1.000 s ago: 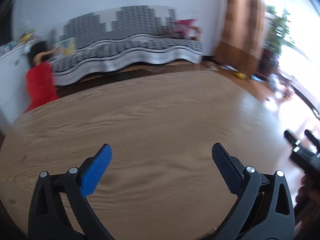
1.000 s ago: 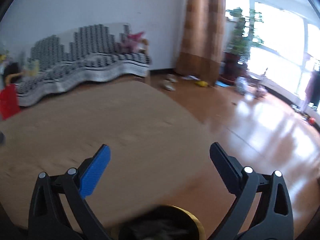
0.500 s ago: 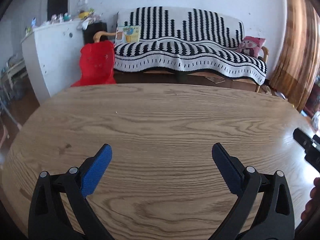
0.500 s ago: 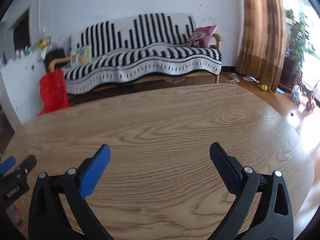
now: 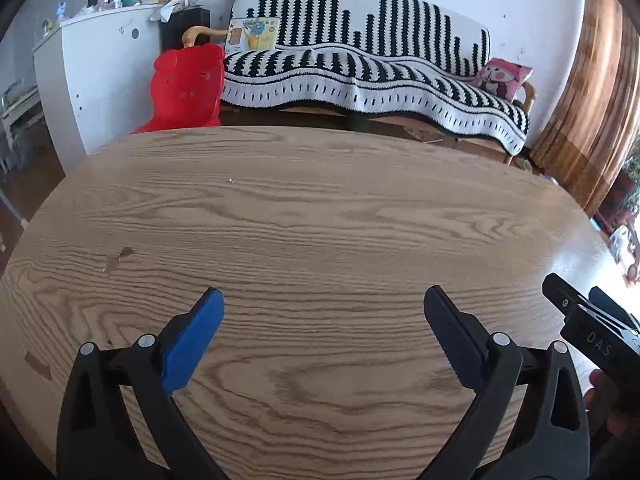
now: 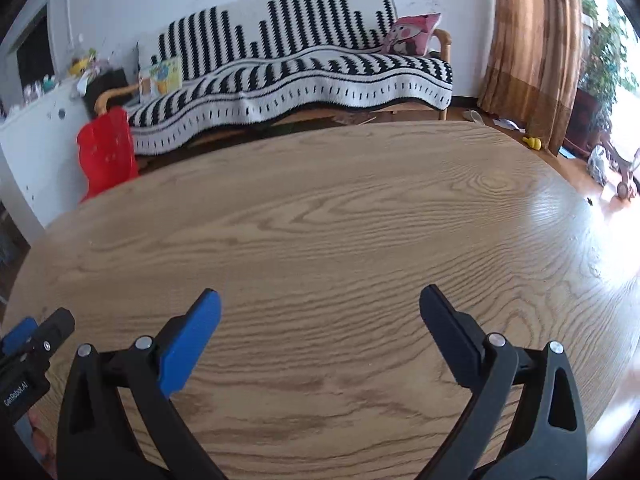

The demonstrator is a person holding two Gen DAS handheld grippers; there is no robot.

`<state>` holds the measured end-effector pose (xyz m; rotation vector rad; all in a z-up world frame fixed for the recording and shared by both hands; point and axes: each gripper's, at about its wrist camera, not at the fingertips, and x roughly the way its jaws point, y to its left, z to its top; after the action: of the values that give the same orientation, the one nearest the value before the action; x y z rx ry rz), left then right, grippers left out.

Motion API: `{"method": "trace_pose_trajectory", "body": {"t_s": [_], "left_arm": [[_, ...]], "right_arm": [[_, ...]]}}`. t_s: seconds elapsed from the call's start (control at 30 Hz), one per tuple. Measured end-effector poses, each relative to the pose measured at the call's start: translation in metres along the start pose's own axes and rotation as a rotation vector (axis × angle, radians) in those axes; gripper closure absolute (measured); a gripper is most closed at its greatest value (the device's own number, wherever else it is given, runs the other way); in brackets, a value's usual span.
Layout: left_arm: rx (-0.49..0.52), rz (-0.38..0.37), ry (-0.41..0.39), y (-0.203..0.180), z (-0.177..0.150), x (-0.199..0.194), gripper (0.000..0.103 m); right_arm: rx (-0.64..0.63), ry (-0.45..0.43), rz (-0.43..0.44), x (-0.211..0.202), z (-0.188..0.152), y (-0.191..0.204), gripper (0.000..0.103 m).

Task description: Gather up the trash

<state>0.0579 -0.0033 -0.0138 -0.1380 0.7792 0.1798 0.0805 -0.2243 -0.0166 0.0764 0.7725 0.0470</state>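
Observation:
My left gripper (image 5: 323, 302) is open and empty, held low over a wooden table (image 5: 320, 220). My right gripper (image 6: 320, 300) is open and empty over the same table (image 6: 320, 220). The right gripper also shows at the right edge of the left wrist view (image 5: 576, 304). The left gripper shows at the left edge of the right wrist view (image 6: 38, 330). I see no trash on the table in either view. A tiny pale speck (image 5: 231, 179) lies on the far part of the table.
Behind the table stand a sofa with a black-and-white striped cover (image 5: 360, 68), a red plastic chair (image 5: 188, 84) and a white cabinet (image 5: 96, 76). A brown curtain (image 6: 528, 40) hangs at the right. Small items lie on the floor by it (image 6: 532, 142).
Both grippers have swung left from the floor and window side and now face the table and sofa. Both stayed open. The blur is gone.

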Motion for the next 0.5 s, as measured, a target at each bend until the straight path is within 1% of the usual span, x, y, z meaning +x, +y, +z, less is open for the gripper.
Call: {"method": "trace_pose_trajectory", "body": {"t_s": [0.1,0.2,0.33,0.5], "left_arm": [[0.009,-0.001,-0.004,0.001,-0.001,-0.002,0.006],[0.015,-0.025,-0.026,0.000,-0.001,-0.007,0.006],[0.038,-0.018,-0.031,-0.006,-0.002,-0.006,0.006],[0.055,-0.018,-0.029,-0.012,-0.004,-0.006,0.006]], "right_arm": [[-0.009,0.010,0.018,0.000,-0.002,0.001,0.007],[-0.014,0.011,0.020,-0.002,-0.003,-0.002,0.007],[-0.005,0.021,0.029,-0.001,-0.003,-0.005,0.007],[0.005,0.014,0.030,-0.003,-0.002,-0.010,0.007]]}}
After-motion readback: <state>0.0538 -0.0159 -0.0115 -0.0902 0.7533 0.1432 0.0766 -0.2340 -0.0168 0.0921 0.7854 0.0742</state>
